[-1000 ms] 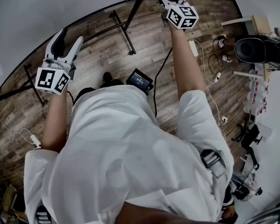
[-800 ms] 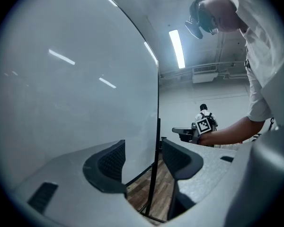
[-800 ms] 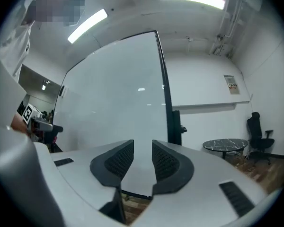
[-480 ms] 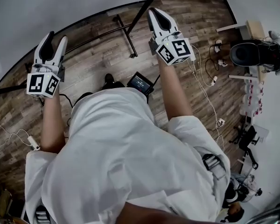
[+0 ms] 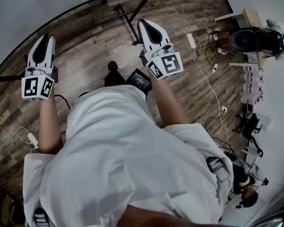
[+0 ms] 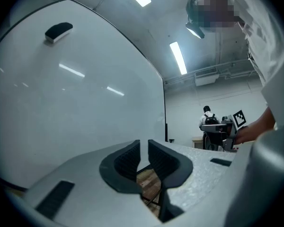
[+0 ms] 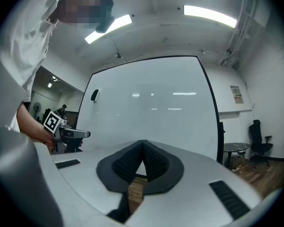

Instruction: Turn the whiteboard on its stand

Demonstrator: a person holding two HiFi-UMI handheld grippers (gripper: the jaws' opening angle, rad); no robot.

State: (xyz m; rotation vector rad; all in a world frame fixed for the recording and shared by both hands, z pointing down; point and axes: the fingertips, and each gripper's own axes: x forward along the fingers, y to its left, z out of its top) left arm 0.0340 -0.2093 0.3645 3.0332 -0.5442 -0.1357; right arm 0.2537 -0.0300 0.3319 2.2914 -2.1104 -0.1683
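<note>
The whiteboard [image 5: 33, 13] fills the top left of the head view, and its black stand [image 5: 130, 25] rests on the wooden floor. Both grippers point level at the board and stand apart from it. My left gripper [image 5: 45, 38] has just been closing; a narrow gap remains between its pads [image 6: 128, 157], with nothing in it. The pads [image 7: 154, 162] of my right gripper [image 5: 145, 23] meet at the tips, shut on nothing. In both gripper views the whiteboard [image 6: 75, 89] [image 7: 151, 108] stands upright, with a black eraser [image 6: 58, 31] [image 7: 94, 95] stuck on it.
A small screen device [image 5: 141, 79] lies on the floor by the person's feet. Cables and a power strip [image 5: 191, 40] trail to the right, near an office chair [image 5: 251, 40] and shelves. A person [image 6: 209, 119] stands far off, and another chair [image 7: 258, 136] is at the right.
Both grippers have drawn back from the whiteboard and its stand toward the person's body. The left jaws narrowed from wide open, and the right jaws closed fully.
</note>
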